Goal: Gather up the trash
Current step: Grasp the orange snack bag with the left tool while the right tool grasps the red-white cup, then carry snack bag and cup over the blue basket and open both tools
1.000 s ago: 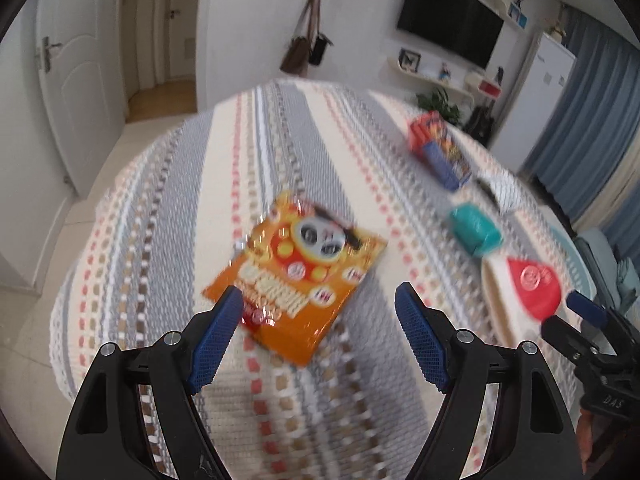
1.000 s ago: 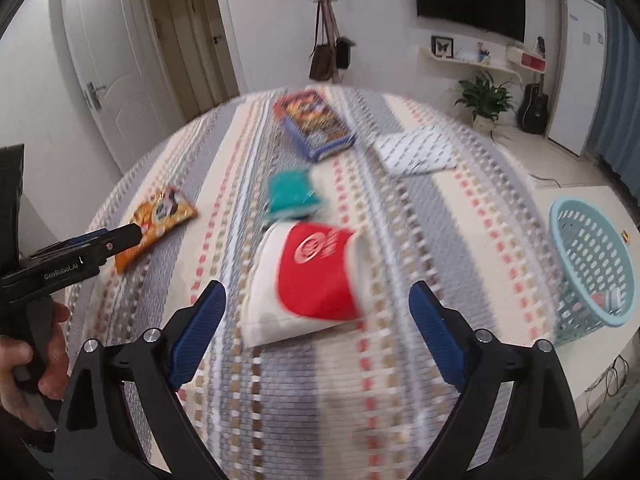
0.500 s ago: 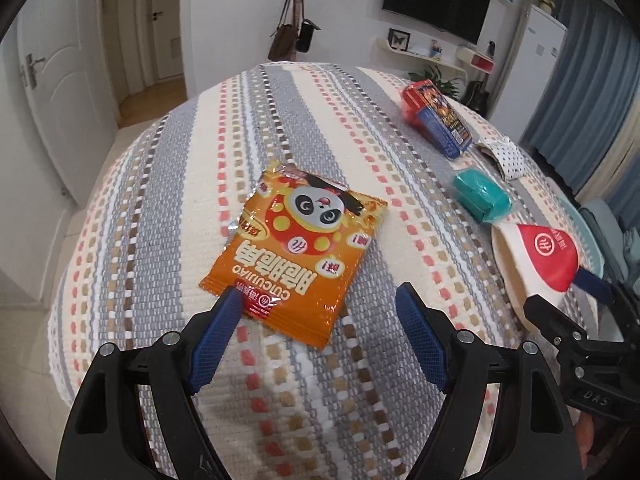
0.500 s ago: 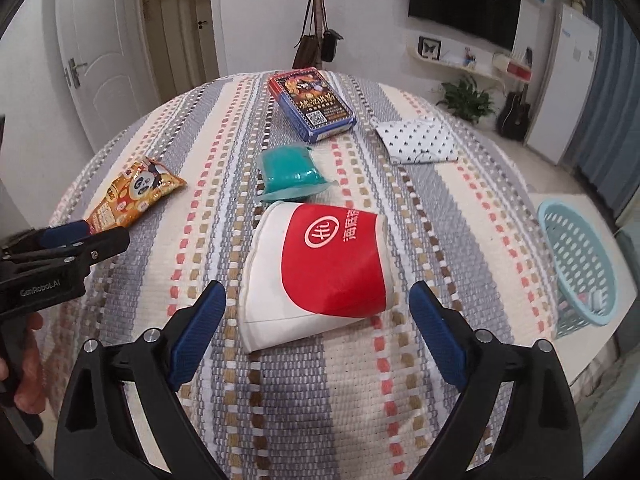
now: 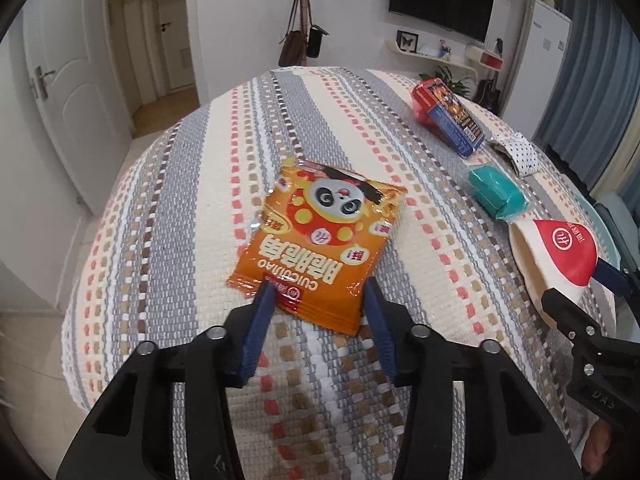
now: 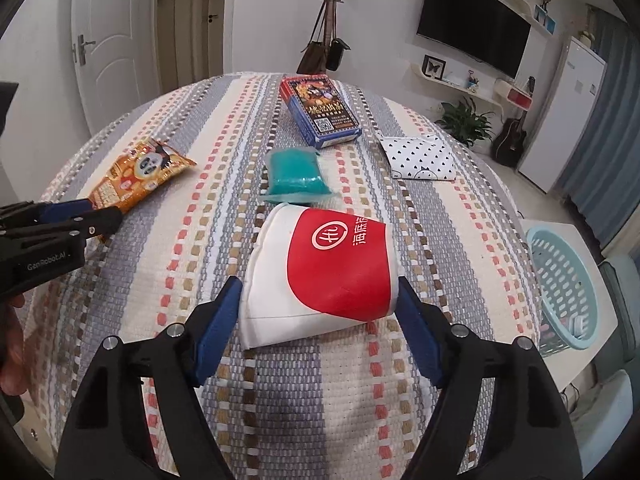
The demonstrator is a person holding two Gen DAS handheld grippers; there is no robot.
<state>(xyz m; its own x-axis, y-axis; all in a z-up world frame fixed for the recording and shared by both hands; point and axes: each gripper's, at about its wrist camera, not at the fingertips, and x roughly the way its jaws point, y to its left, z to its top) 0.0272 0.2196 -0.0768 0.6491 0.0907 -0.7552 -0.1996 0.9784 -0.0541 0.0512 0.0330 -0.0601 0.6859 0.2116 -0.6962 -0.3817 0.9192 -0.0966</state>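
Note:
An orange panda snack packet (image 5: 320, 240) lies flat on the striped tablecloth (image 5: 180, 208). My left gripper (image 5: 318, 300) is open, its blue fingertips straddling the packet's near edge. A flattened red and white paper cup (image 6: 324, 268) lies on the cloth in the right wrist view. My right gripper (image 6: 320, 296) is open with its fingers on either side of the cup's near end. The packet also shows in the right wrist view (image 6: 136, 176), with the left gripper (image 6: 96, 218) at its near edge. The cup (image 5: 556, 256) and the right gripper (image 5: 580, 292) show at the right of the left wrist view.
A teal wrapped packet (image 6: 296, 176), a red and blue box (image 6: 320, 110) and a white dotted pouch (image 6: 420, 156) lie farther back on the table. A light blue basket (image 6: 564, 288) stands on the floor past the table's right edge.
Both grippers moved forward and down. The left fingers narrowed around the packet's near edge. The right fingers now flank the cup's near end.

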